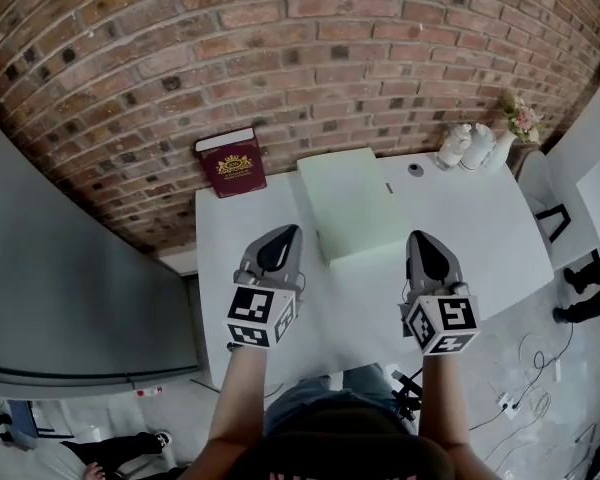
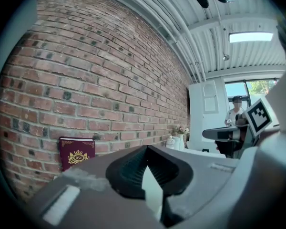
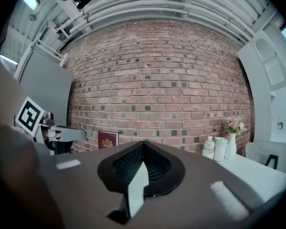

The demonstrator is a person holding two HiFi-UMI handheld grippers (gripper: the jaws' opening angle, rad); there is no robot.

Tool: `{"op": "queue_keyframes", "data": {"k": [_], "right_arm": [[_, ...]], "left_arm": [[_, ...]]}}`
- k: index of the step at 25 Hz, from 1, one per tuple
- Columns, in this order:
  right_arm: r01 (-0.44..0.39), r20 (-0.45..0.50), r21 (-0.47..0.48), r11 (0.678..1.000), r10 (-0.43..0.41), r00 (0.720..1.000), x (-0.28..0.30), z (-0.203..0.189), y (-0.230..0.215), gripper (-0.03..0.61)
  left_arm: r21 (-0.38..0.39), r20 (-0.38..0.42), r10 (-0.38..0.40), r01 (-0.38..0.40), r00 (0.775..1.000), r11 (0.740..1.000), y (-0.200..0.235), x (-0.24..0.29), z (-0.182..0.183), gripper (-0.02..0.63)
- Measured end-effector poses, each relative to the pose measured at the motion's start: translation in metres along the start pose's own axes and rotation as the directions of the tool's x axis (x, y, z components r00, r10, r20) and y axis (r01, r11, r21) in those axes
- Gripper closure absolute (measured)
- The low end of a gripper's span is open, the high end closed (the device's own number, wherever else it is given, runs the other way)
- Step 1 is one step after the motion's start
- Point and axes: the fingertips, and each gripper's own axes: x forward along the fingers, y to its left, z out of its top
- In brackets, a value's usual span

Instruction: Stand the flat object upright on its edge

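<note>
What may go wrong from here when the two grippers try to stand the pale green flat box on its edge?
The pale green flat box lies flush on the white table, and the left gripper and right gripper are both shut; if pushed, it may slide toward the brick wall instead of tipping up.
Once upright, it may topple toward the white bottles and flower vase at the far corner.

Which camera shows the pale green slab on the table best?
The head view: it looks down on the pale green slab, lying flat on the white table, whole outline visible. Both gripper views face the brick wall, their own housings filling the lower frame; the slab can't be made out there.
</note>
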Motion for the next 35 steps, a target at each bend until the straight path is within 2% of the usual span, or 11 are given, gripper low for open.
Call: {"op": "queue_keyframes", "data": {"k": [12, 24, 29, 30, 33, 35], "right_arm": [[-0.185, -0.073, 0.019, 0.983, 0.186, 0.980, 0.064, -0.011, -0.040, 0.577], [-0.275, -0.133, 0.060, 0.959, 0.281, 0.950, 0.123, -0.033, -0.088, 0.577], [-0.321, -0.183, 0.097, 0.942, 0.333, 0.925, 0.140, -0.049, -0.102, 0.575], [-0.338, -0.195, 0.109, 0.935, 0.353, 0.915, 0.144, -0.053, -0.102, 0.545], [-0.387, -0.239, 0.148, 0.910, 0.413, 0.879, 0.153, -0.067, -0.102, 0.415], [-0.411, -0.270, 0.174, 0.895, 0.444, 0.854, 0.158, -0.077, -0.101, 0.381]], "left_arm": [[-0.049, -0.033, 0.159, -0.160, 0.987, 0.986, 0.010, 0.048, -0.007, 0.614], [-0.088, -0.083, 0.266, -0.272, 0.961, 0.958, 0.019, 0.100, -0.025, 0.612], [-0.112, -0.127, 0.288, -0.303, 0.949, 0.946, 0.021, 0.112, -0.039, 0.611], [-0.124, -0.138, 0.284, -0.301, 0.949, 0.946, 0.021, 0.115, -0.042, 0.550], [-0.168, -0.173, 0.287, -0.315, 0.942, 0.934, 0.023, 0.121, -0.053, 0.493], [-0.191, -0.202, 0.286, -0.324, 0.937, 0.927, 0.023, 0.124, -0.061, 0.444]]}}
